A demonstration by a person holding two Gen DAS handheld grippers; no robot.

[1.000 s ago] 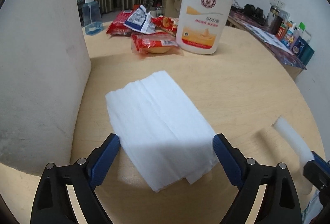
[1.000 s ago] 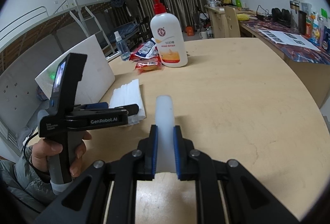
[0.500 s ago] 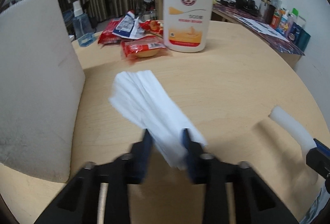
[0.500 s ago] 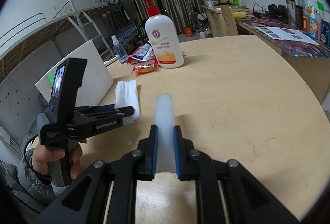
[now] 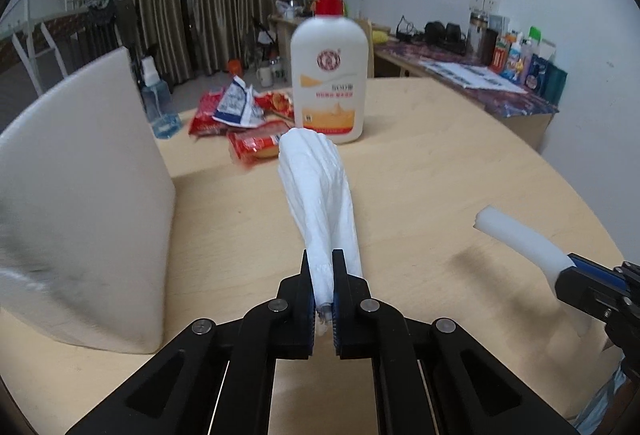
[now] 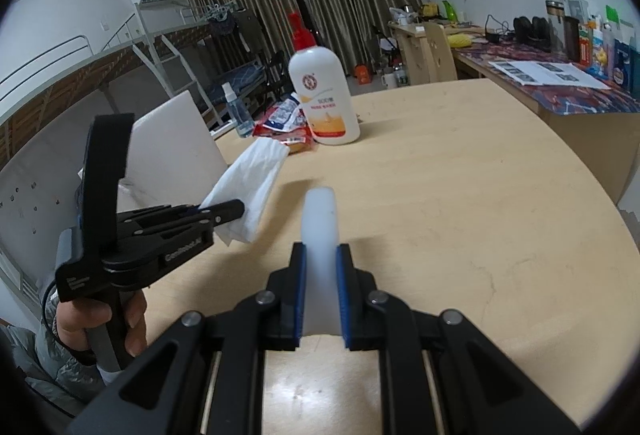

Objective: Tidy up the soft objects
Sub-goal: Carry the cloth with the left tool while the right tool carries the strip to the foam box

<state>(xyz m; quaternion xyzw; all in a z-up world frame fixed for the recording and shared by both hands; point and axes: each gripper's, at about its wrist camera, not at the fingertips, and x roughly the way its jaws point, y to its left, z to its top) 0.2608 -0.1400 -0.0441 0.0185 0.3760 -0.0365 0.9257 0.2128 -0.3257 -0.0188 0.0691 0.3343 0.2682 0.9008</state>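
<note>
My left gripper (image 5: 321, 291) is shut on a folded white tissue (image 5: 320, 195) and holds it lifted above the wooden table (image 5: 420, 187); the tissue droops forward. In the right wrist view the left gripper (image 6: 230, 211) holds the same tissue (image 6: 252, 183) in the air. My right gripper (image 6: 321, 299) is shut on a white foam strip (image 6: 320, 231), held above the table. That strip (image 5: 520, 235) also shows at the right of the left wrist view.
A large white foam block (image 5: 80, 203) stands at the table's left. A lotion pump bottle (image 5: 329, 75), red snack packets (image 5: 256, 143) and a small spray bottle (image 5: 156, 103) stand at the far side. A cluttered side desk (image 6: 560, 75) is at the right.
My left gripper closed on the tissue lying on the table and lifted it, bunching it between the pads. The right gripper kept hold of the foam strip.
</note>
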